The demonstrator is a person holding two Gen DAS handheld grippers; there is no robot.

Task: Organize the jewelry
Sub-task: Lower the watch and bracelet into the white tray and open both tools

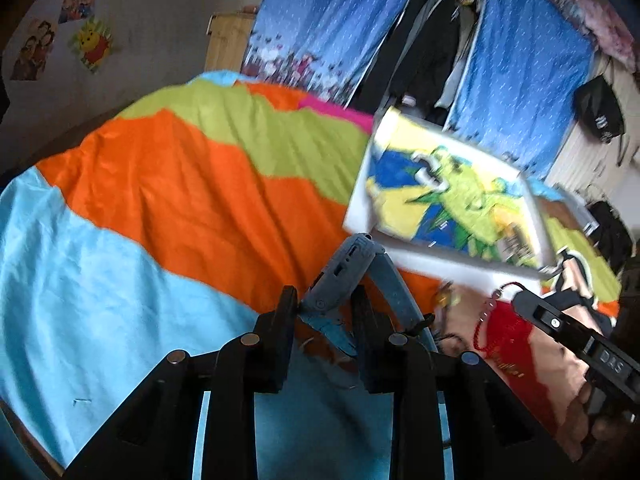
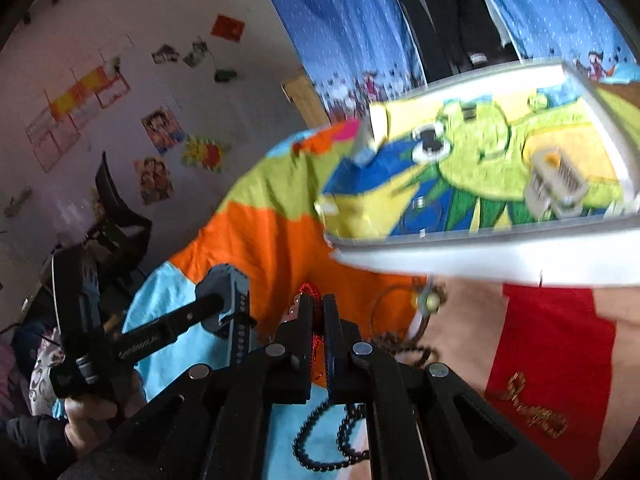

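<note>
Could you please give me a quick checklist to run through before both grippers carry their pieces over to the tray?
1. Left gripper closed on the blue-grey bracelet: ok.
2. Right gripper closed on the red bead necklace: ok.
3. Necklace hanging free of the black bead strand below: cannot tell.
4. White tray has open room inside: ok.
5. Bracelet fully lifted off the bedspread: cannot tell.
6. Loose ring-shaped pieces beside the tray stay out of the way: cannot tell.
</note>
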